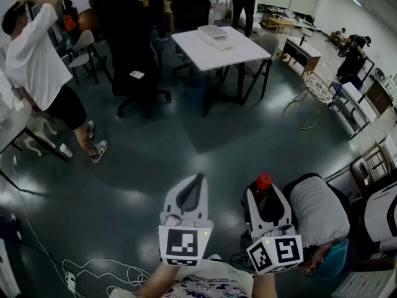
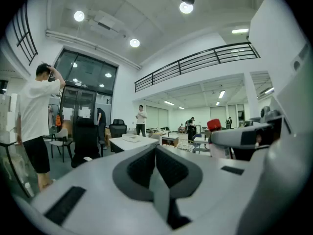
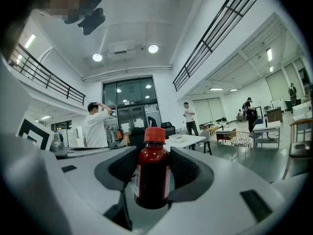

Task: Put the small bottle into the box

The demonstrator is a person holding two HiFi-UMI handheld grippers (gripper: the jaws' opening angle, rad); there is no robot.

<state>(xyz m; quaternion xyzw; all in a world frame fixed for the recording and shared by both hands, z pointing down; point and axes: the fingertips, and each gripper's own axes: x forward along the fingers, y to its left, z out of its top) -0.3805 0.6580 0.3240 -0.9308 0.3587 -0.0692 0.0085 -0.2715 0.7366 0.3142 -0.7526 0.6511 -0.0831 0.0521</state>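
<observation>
Glossy dark floor (image 1: 186, 148) in a big open hall, one white square table (image 1: 217, 51) out back; two white plastic grippers up front; right gripper (image 1: 267, 195) clamps ribbed dark pads (image 3: 123, 166) on the one small bottle (image 3: 152, 173), round, dark red, red cap; left gripper (image 1: 197, 180) has its jaws pressed together.

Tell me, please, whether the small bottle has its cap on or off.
On: a red cap tops the small bottle, held upright in the right gripper.
</observation>
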